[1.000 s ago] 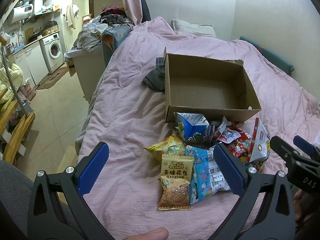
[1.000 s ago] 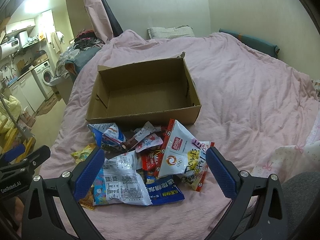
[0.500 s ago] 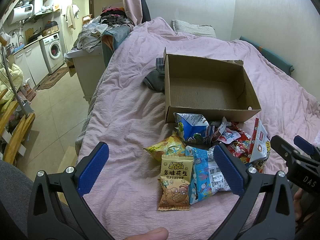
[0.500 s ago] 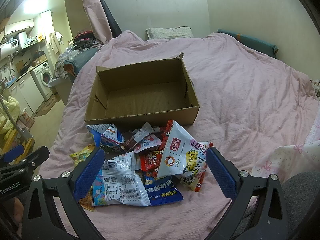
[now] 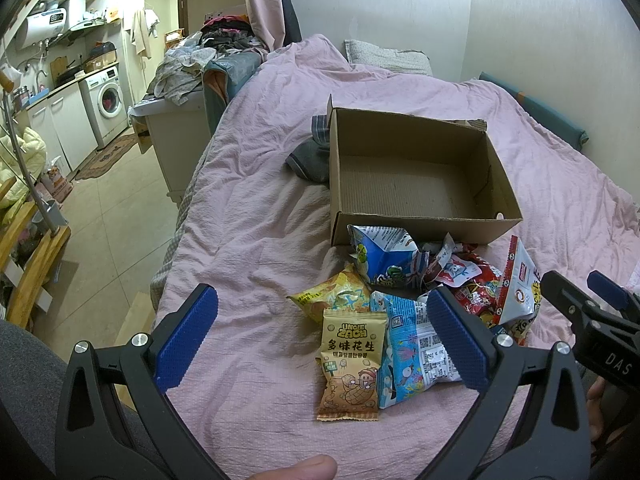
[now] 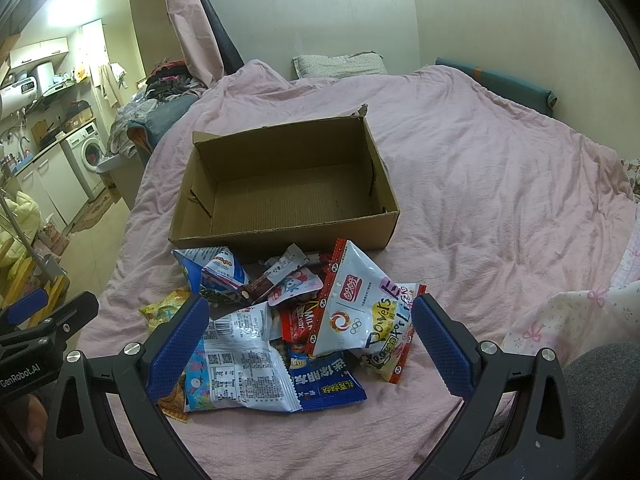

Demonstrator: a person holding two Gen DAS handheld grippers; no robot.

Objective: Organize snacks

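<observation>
Spreading wide with nothing between them, the blue pads of the left gripper (image 5: 320, 336) frame the near side of the snack heap, and the right gripper (image 6: 310, 338) is parted just as widely over the same heap, also empty. Taking the cardboard box (image 5: 420, 222) as the landmark, all the packets lie on the pink bedspread (image 5: 248, 240) just in front of its near wall, none inside it. Nearest the left gripper, farthest out from the box, is a tan peanut packet (image 5: 350, 364); a light blue packet (image 5: 416, 354) lies touching its right edge, partly behind the left gripper's right finger. A yellow bag (image 5: 330, 294) sits between the peanut packet and the box, and a crumpled blue-and-white bag (image 5: 382, 256) rests right against the box's front wall. In the right wrist view, a large white bag with red edges (image 6: 360, 308) leans over a red packet (image 6: 298, 320) in front of the box's right half, and a dark blue packet (image 6: 328, 384) lies at the outer edge of the heap. The box stands upright, open-topped, its corrugated floor bare. A grey cloth (image 5: 310, 158) lies against the box's left wall. Beyond the box's far side is a pillow (image 6: 340, 65) at the wall; well to the box's left, off the bed, stands a washing machine (image 5: 106, 102).
</observation>
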